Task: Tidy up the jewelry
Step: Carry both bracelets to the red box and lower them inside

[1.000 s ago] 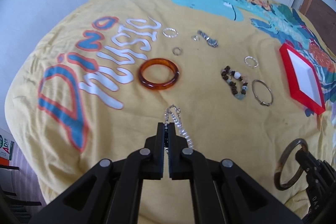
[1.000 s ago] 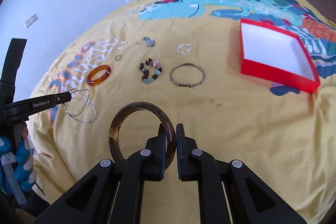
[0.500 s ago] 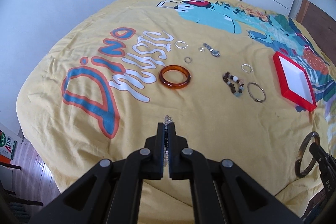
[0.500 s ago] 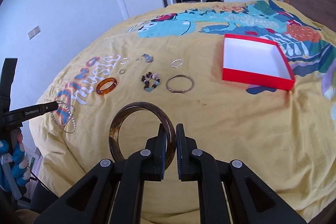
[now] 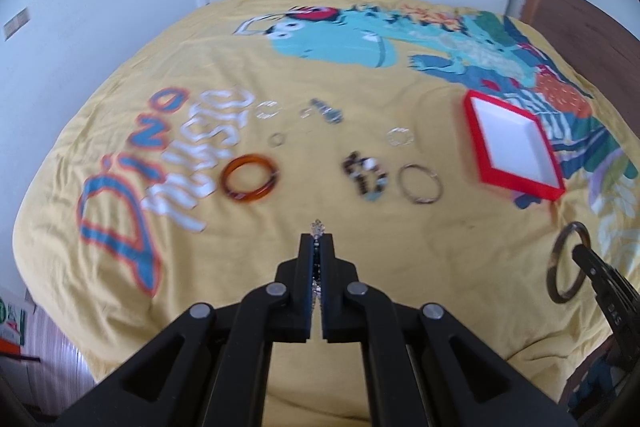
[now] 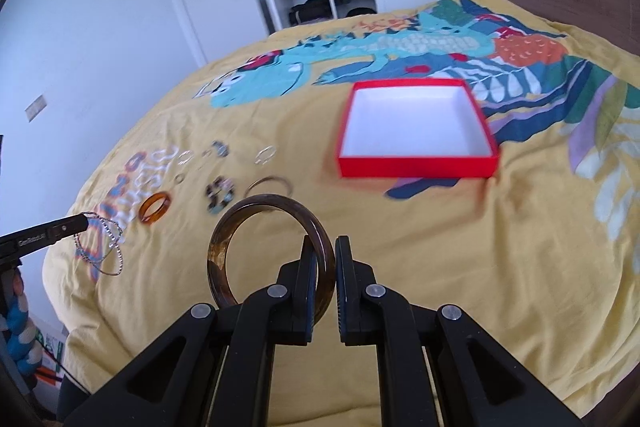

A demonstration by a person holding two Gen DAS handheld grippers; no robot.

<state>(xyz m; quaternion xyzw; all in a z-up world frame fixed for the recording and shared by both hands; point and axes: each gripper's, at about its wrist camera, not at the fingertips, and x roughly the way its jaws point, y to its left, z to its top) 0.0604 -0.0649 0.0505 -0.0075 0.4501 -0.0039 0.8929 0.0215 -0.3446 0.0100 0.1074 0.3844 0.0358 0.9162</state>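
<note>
Gripping a thin silver chain necklace in my left gripper, my right gripper clamped a dark tortoiseshell bangle above the yellow bed, near the red box.

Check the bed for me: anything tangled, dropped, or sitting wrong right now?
Nothing stands out. The left gripper is shut on the silver chain, the right gripper on the dark bangle. The red box sits flat and empty.
</note>
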